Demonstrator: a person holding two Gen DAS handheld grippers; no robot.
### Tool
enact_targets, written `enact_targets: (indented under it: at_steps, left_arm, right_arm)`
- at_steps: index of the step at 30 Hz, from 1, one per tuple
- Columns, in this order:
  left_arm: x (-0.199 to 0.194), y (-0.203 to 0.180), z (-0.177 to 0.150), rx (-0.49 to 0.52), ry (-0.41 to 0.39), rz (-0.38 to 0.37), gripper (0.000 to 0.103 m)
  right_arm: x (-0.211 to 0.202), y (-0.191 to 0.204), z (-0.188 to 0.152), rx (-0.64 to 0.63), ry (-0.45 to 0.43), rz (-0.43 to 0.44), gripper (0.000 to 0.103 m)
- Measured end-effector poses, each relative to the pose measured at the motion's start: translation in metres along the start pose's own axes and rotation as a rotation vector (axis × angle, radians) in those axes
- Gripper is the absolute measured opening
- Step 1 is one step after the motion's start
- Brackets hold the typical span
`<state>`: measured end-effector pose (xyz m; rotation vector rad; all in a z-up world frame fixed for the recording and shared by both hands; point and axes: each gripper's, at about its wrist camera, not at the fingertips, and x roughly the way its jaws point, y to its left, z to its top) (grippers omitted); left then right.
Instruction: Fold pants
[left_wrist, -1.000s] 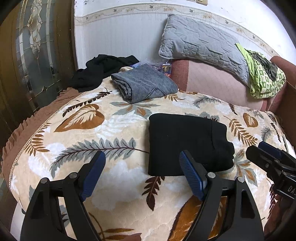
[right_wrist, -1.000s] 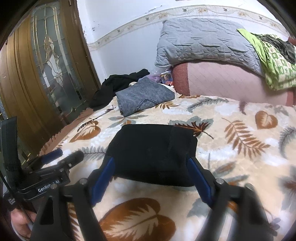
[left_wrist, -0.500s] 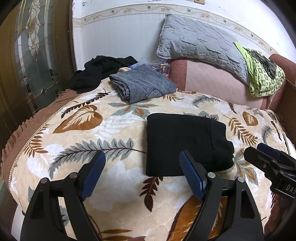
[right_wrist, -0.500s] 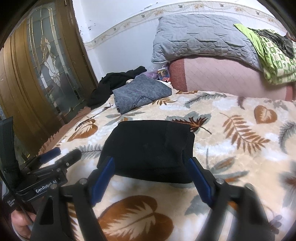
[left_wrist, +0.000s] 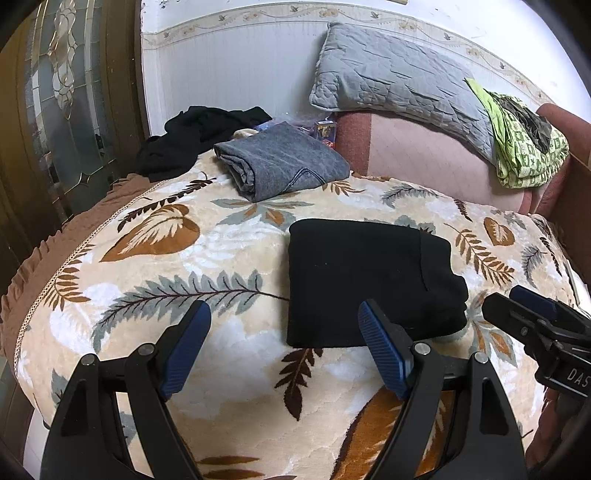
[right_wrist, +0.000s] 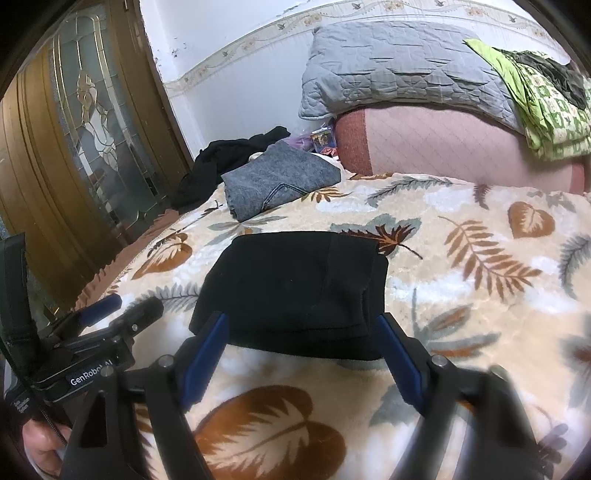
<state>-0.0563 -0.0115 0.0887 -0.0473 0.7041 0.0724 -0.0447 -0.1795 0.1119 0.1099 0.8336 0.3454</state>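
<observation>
Left wrist view: the left gripper (left_wrist: 284, 323) hangs with its blue-padded jaws spread wide, holding nothing, above the leaf-patterned cream blanket (left_wrist: 155, 258). The folded black pants (left_wrist: 365, 280) lie flat just beyond its right finger. Further right, the right gripper (right_wrist: 301, 332) is equally wide and empty, its fingers flanking the pants' near edge; whether they touch the cloth I cannot tell. Against a second ago, both tools sit slightly farther back from the pants, which have not moved
</observation>
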Motion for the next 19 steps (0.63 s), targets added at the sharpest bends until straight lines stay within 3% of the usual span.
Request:
enact_targets:
  at_steps: [19]
  left_arm:
    - [-0.009, -0.0074, -0.0034, 0.032, -0.034, -0.008, 0.083]
  right_arm:
    - [-0.0055, -0.0043, -0.0041, 0.014, 0.007, -0.005, 0.082]
